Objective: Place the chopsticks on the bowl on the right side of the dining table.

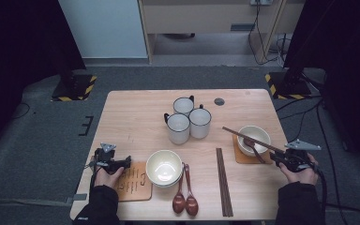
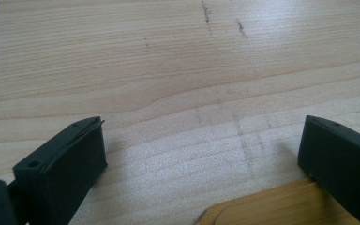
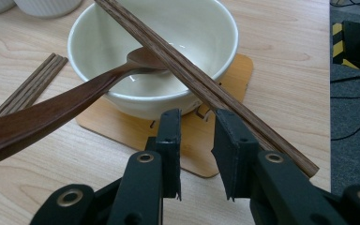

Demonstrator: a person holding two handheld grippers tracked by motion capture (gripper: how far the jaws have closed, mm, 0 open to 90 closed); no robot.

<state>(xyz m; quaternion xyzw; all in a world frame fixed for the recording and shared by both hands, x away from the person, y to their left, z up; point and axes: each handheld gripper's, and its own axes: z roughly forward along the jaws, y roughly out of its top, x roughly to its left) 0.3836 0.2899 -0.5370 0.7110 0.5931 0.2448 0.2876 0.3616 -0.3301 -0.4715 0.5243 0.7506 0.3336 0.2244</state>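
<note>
A white bowl (image 1: pixel 258 130) (image 3: pixel 187 23) stands on a wooden coaster (image 1: pixel 241 158) (image 3: pixel 122 126) at the table's right. A brown spoon (image 1: pixel 254 149) (image 3: pixel 51 112) lies in it, handle out over the rim. A pair of chopsticks (image 1: pixel 243 135) (image 3: pixel 178 65) slants across the rim. My right gripper (image 1: pixel 281 158) (image 3: pixel 199 119) sits at their near end, open, the gap bare; the sticks pass just outside one jaw. At the left, my left gripper (image 1: pixel 127 161) (image 2: pixel 201 136) rests wide open over bare wood by a second coaster (image 1: pixel 133 180) (image 2: pixel 272 206).
Three white mugs (image 1: pixel 187 119) cluster at mid table. A second white bowl (image 1: pixel 164 168) sits near the front, with two brown spoons (image 1: pixel 185 197) beside it. Another pair of chopsticks (image 1: pixel 223 183) (image 3: pixel 28 86) lies on the table left of the right bowl.
</note>
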